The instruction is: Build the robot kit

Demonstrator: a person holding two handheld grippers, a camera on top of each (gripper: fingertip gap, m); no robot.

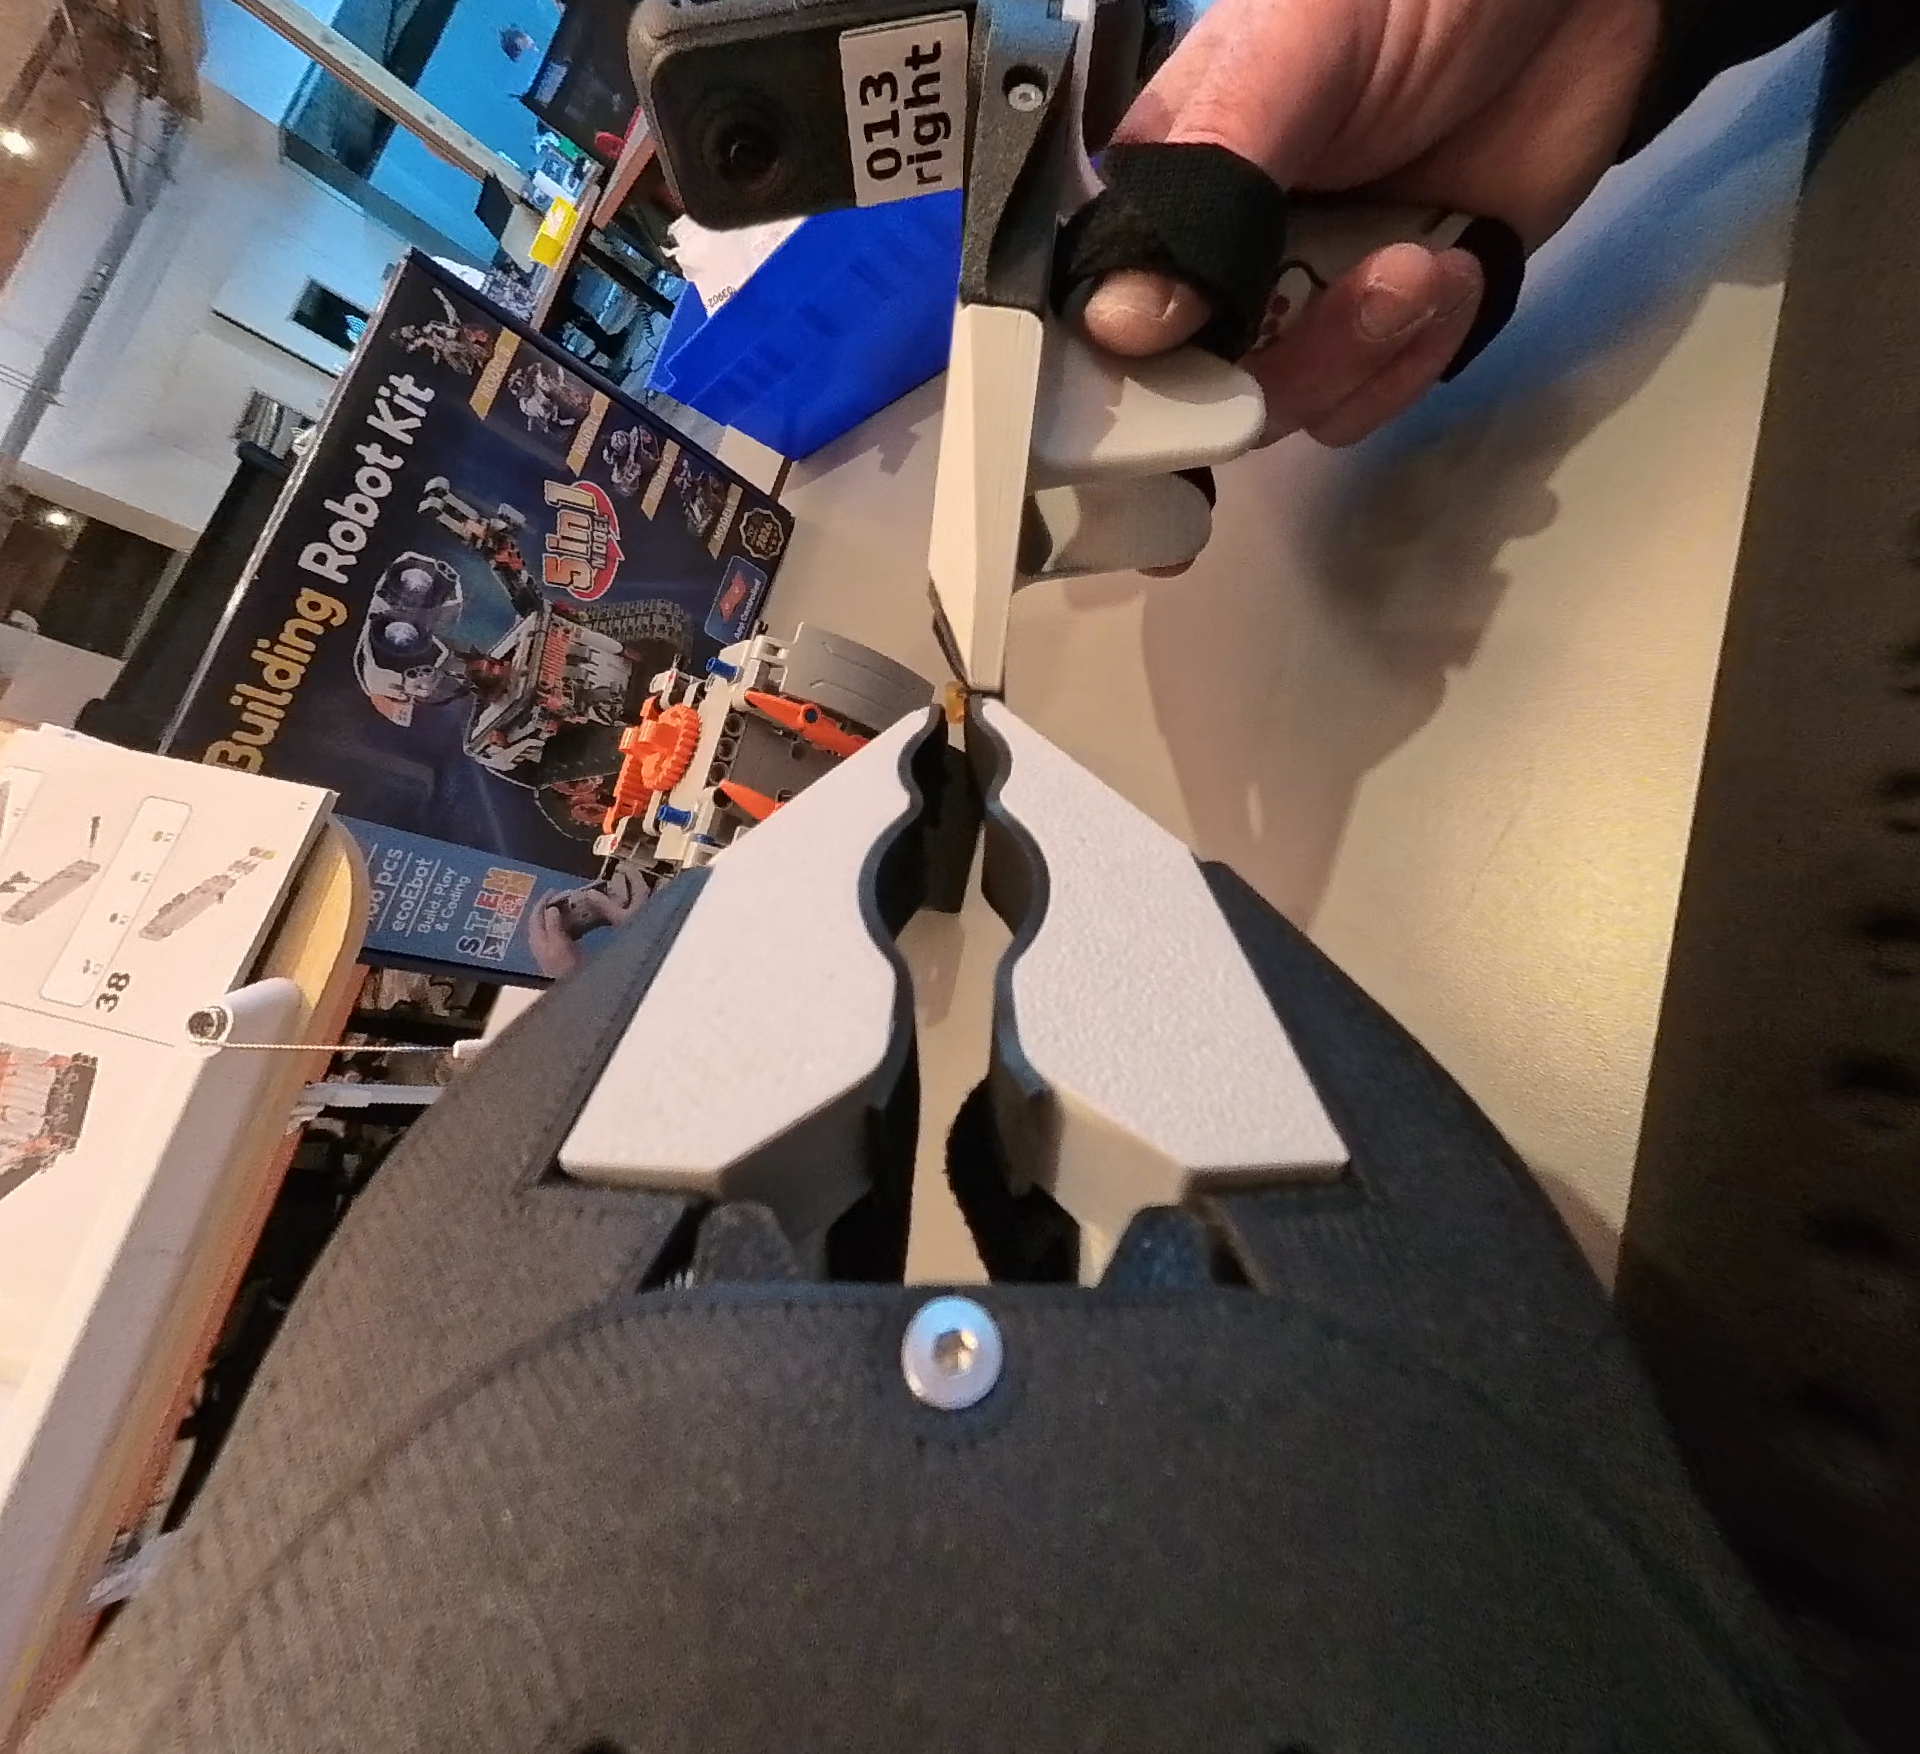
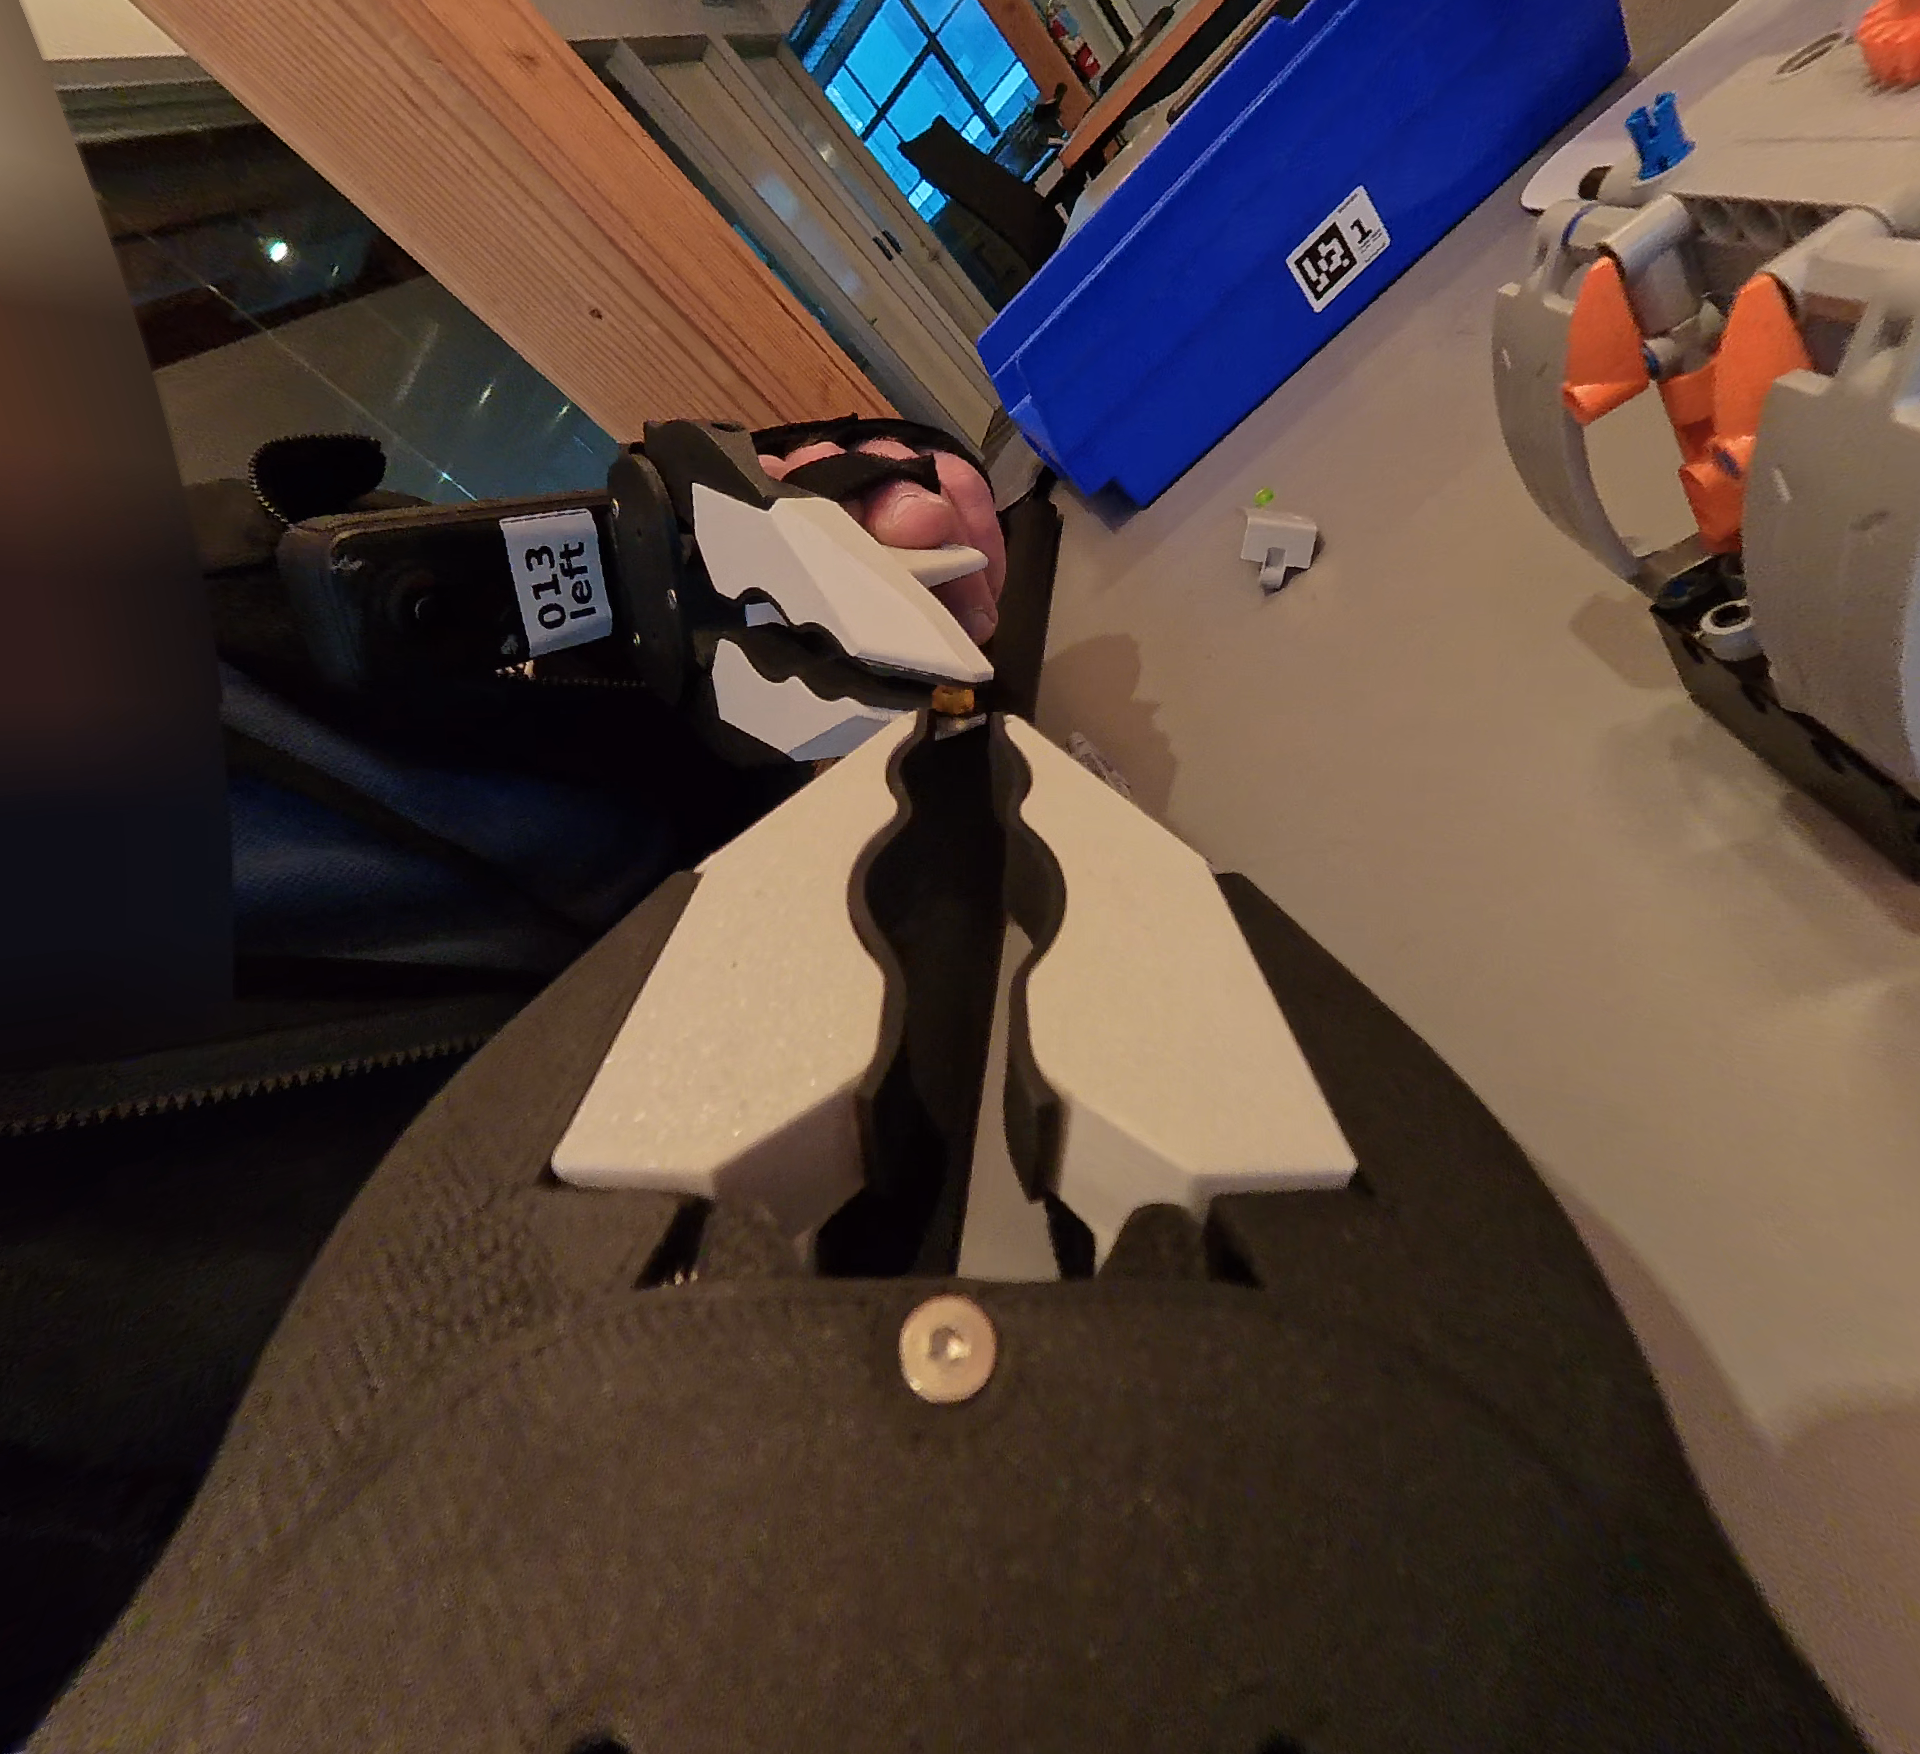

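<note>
My left gripper (image 1: pixel 961 725) and my right gripper (image 2: pixel 953 730) meet tip to tip above the pale table (image 2: pixel 1351 925). A tiny yellow pin (image 1: pixel 957 697) sits where the tips touch; it also shows in the right wrist view (image 2: pixel 951 699). The left gripper's jaws are nearly closed on a small black piece (image 1: pixel 943 831) that carries the pin at its end. The right gripper (image 1: pixel 975 678) comes down from above, held by a hand (image 1: pixel 1351 146), with its tips pinched at the pin. The left gripper (image 2: pixel 971 681) reaches in from the left in the right wrist view.
A partly built grey, white and orange model (image 2: pixel 1766 478) stands on the table, also seen in the left wrist view (image 1: pixel 727 769). A blue bin (image 2: pixel 1299 229), a dark kit box (image 1: pixel 468 613), an open instruction booklet (image 1: pixel 125 925) and a small white piece with a green pin (image 2: pixel 1278 541) lie nearby. Less than 4 cm separates the two grippers' tips.
</note>
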